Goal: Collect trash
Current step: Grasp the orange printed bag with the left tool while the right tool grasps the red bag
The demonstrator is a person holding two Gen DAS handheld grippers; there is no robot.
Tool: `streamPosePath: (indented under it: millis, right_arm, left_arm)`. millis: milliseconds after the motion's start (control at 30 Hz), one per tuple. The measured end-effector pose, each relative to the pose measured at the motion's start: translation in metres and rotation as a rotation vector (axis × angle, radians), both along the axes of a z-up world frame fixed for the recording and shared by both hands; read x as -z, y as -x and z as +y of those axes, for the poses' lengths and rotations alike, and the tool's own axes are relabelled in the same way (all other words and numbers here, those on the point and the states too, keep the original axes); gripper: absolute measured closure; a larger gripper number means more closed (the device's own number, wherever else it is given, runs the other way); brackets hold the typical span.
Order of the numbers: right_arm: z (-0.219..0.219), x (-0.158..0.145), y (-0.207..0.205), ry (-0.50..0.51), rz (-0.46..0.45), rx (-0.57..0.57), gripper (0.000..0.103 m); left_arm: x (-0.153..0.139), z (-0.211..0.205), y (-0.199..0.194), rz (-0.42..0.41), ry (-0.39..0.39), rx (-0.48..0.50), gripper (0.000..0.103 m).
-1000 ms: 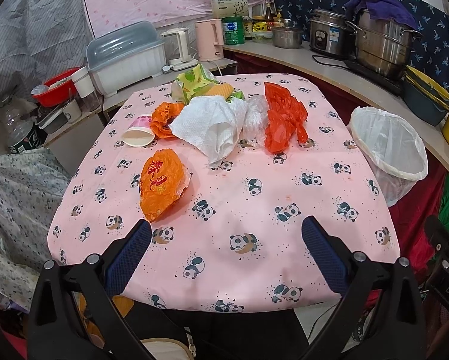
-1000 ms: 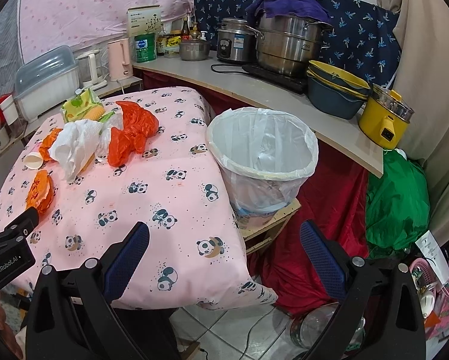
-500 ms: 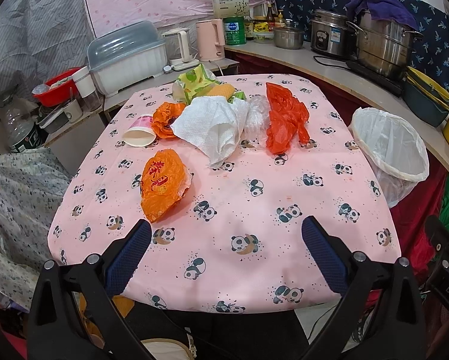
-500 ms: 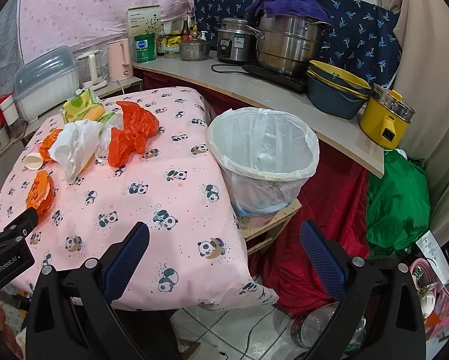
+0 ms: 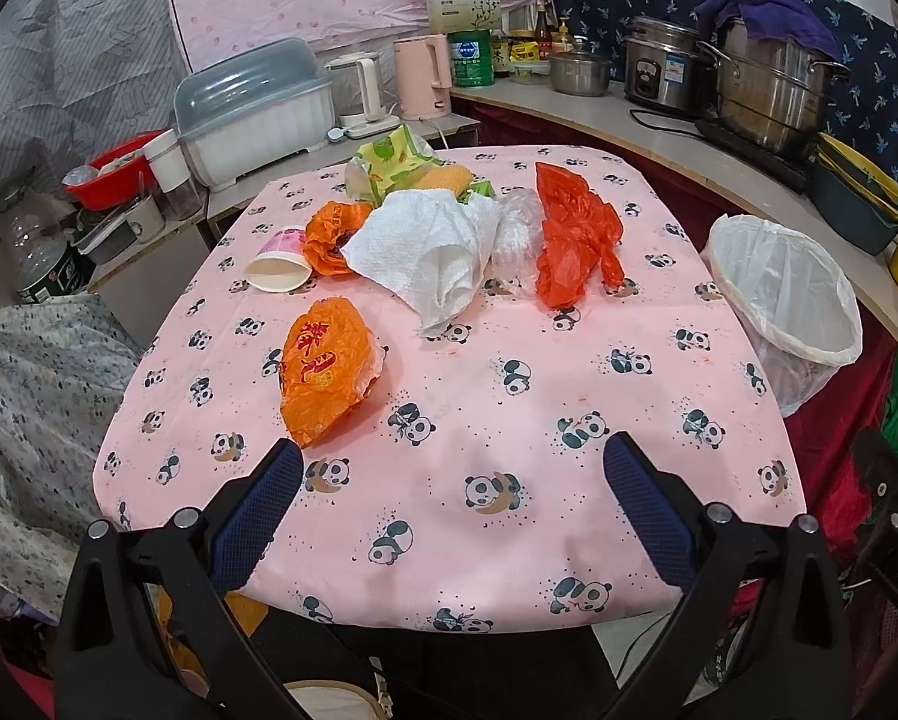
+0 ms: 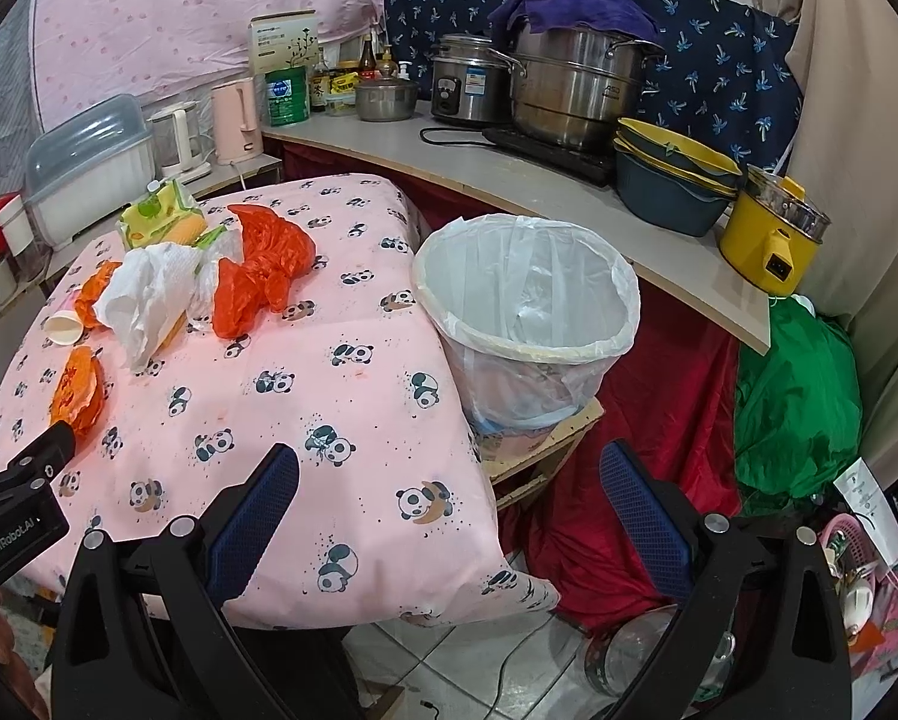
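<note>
— Trash all on the desk (image 5: pixel 509 420), none collected that I can see. Orange bag (image 5: pixel 324 367) by the near-left part, nearest the left tool (image 5: pixel 446 501).

— Tool state?

— Left tool's blue fingers stand wide apart, holding nothing, hovering over the desk's near edge. Right tool (image 6: pixel 446 501) same: spread wide, empty, off the desk's near-right corner, pointed toward the bin (image 6: pixel 527 306).

— Bin contents?

— White liner in it, looks mostly empty; something pale low down, can't tell what. It sits just beside the desk's right edge, on a low wooden stand.

— Rest of the pile?

— Toward the far edge: paper cup (image 5: pixel 280 261) on its side at the left, second orange bag (image 5: pixel 332 234) touching it, white paper towel (image 5: pixel 431 255) in the middle, clear plastic wrap (image 5: pixel 514 234) beside that, red bag (image 5: pixel 572 240) on the right. Green-yellow packet (image 5: pixel 392 162) behind them with something yellow against it, unclear what.

— Progress?

— I'd call it the very start. Nothing gripped, every piece left to move. Likely first pick is the near orange bag for the left tool; thin film, should crumple easily when pinched.
</note>
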State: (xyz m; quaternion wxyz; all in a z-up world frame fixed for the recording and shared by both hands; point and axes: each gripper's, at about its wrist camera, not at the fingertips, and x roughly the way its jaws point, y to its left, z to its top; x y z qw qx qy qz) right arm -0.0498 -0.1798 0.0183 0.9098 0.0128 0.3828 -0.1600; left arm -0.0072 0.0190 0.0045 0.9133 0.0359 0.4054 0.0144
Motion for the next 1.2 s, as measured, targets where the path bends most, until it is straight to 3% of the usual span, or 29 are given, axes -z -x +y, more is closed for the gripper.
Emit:
streamPosePath:
  millis: [333,767,1067,1167,1200]
  right_arm:
    - [0.006,0.005,-0.038,-0.028,-0.01,-0.009,0.007]
    - [0.049,0.024,-0.133,-0.083,-0.016,-0.091,0.007]
    - [0.072,0.046,-0.201,-0.101,0.021,-0.126,0.007]
    - [0.074,0.052,-0.221,-0.11,0.03,-0.129,0.007]
    - [0.076,0.054,-0.227,-0.112,0.033,-0.13,0.007]
  left_arm:
    - [0.016,0.035,-0.043,0.016,0.039,-0.063,0.007]
    - [0.078,0.102,-0.106,0.168,0.089,-0.158,0.007]
    - [0.102,0.123,-0.136,0.249,0.146,-0.194,0.007]
    - [0.106,0.122,-0.145,0.26,0.146,-0.18,0.01]
    - [0.107,0.123,-0.148,0.265,0.15,-0.178,0.015]
